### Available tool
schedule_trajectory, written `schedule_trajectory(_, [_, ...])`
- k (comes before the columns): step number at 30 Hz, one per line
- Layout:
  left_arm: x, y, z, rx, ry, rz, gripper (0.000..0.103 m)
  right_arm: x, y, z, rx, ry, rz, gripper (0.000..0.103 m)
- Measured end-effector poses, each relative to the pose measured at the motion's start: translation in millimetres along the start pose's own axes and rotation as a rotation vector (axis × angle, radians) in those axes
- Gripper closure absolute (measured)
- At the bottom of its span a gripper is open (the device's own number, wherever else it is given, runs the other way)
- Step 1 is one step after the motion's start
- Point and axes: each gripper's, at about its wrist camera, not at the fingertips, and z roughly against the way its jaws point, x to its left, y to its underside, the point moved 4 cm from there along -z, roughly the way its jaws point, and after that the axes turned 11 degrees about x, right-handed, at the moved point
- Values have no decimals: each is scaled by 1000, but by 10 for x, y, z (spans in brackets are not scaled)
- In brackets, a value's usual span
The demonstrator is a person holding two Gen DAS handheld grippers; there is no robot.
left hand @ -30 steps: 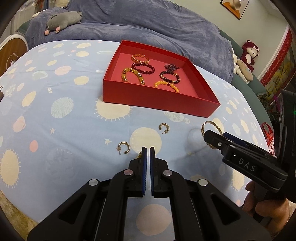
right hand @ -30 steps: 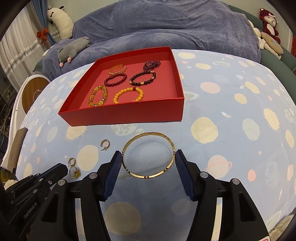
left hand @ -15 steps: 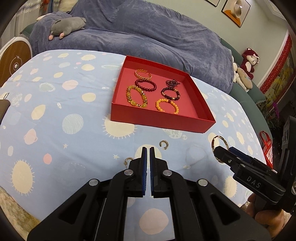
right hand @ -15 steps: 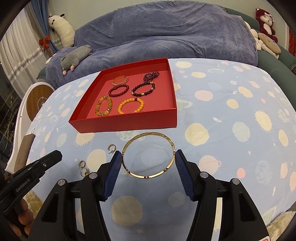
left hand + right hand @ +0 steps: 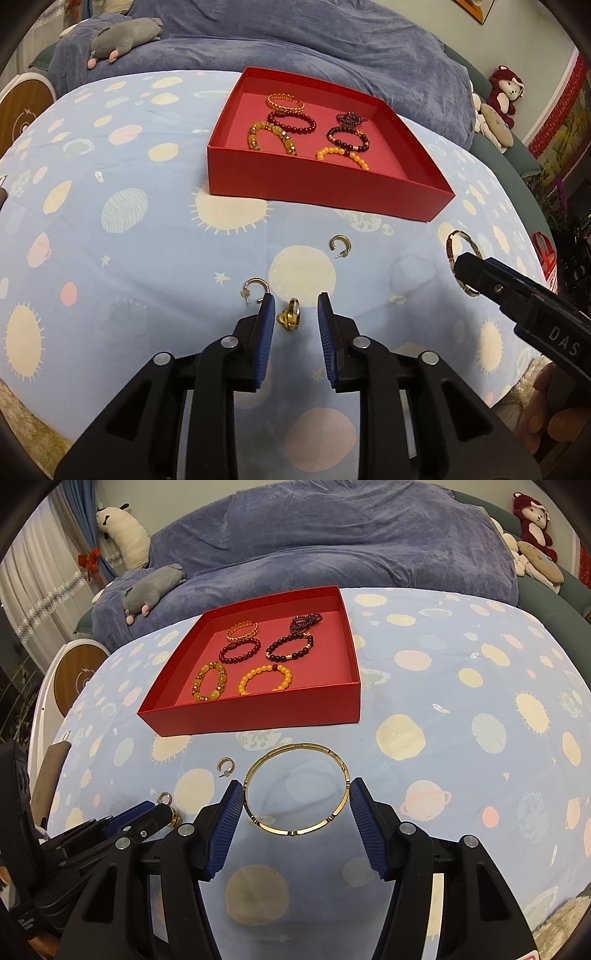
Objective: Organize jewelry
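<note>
With the red box (image 5: 325, 184) as landmark: our left gripper (image 5: 295, 314) stands open astride the gold ring (image 5: 290, 316) before it; our right gripper (image 5: 295, 797) holds the gold bangle (image 5: 297, 788). We should close squarely, lightly, lest the ring skid.

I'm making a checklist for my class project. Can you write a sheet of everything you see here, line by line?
Surface: tablecloth, pale blue with suns and planets.
Job's things: red box holding six beaded bracelets; gold bangle between the right tool's fingers, touching both pads; gold ring on the cloth between the left tool's fingers, untouched; two hoop earrings loose on the cloth.
Clutter: nothing seen.
Grippers: left tool open around the ring; right tool closed onto the bangle.
Cables: nothing seen.
Surroundings: blue blanket, grey plush, red plush.
</note>
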Motion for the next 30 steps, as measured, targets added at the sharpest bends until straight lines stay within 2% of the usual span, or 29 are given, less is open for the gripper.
schedule_trajectory(2, [15,2,-41,2,-6,3,83,0,6,-15,4,-1,-2,46])
schedule_trajectory(5, [26,1,-80,6,-5,0,96,3,16,-37,9,-2,-3,46])
schedule_trajectory(7, [35,5,-81,4,2,2,100,6,23,-47,12,-5,-3,46])
schedule_trajectory(18, [-2,-159,251,-56,47,13,101,43,-59,50,-16,-17,4,46])
schedule_trajectory(24, [22,-464,552,-120,48,8,101,49,-180,128,-40,-19,14,46])
schedule_trajectory(30, [11,-880,700,-181,36,-15,101,99,-485,163,-74,-31,41,46])
